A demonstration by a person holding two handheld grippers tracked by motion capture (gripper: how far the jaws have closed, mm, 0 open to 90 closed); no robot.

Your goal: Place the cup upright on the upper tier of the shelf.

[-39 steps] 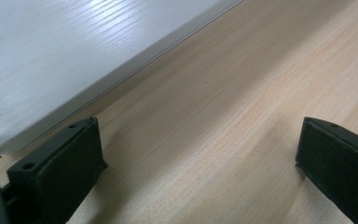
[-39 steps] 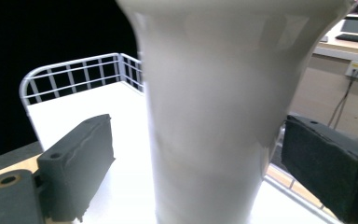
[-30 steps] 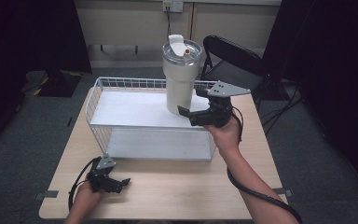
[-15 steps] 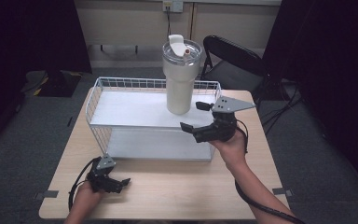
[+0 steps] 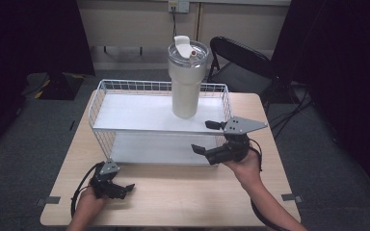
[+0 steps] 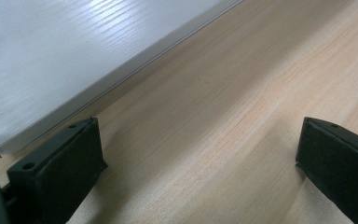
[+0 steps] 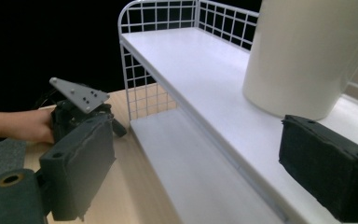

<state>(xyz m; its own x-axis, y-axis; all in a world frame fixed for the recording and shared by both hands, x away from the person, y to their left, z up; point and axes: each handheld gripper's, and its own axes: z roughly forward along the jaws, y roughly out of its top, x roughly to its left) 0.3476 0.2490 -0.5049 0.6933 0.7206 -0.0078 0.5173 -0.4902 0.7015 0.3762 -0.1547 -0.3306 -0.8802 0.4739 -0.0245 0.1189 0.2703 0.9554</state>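
A tall cream tumbler point(image 5: 187, 82) with a clear lid stands upright on the top shelf of a white wire rack point(image 5: 125, 115). My right gripper point(image 5: 206, 137) hovers open in front of the rack's right end, near side of the tumbler and clear of it. In the right gripper view the tumbler point(image 7: 307, 51) rises beyond my right gripper point(image 7: 203, 168), with nothing between the jaws. My left gripper point(image 5: 126, 190) rests low on the wooden table point(image 5: 183, 192) at the front left, open and empty. In the left gripper view, my left gripper point(image 6: 198, 163) points along the table beside the rack's lower shelf point(image 6: 51, 70).
The rack has a lower shelf point(image 5: 159, 149) under the top one and wire walls at back and sides. A black folding chair point(image 5: 241, 62) stands behind the table's far right. Bare tabletop lies in front of the rack.
My right gripper has drawn back from the tumbler toward the near side and dropped lower. The tumbler stays on the top shelf. The left gripper has not moved.
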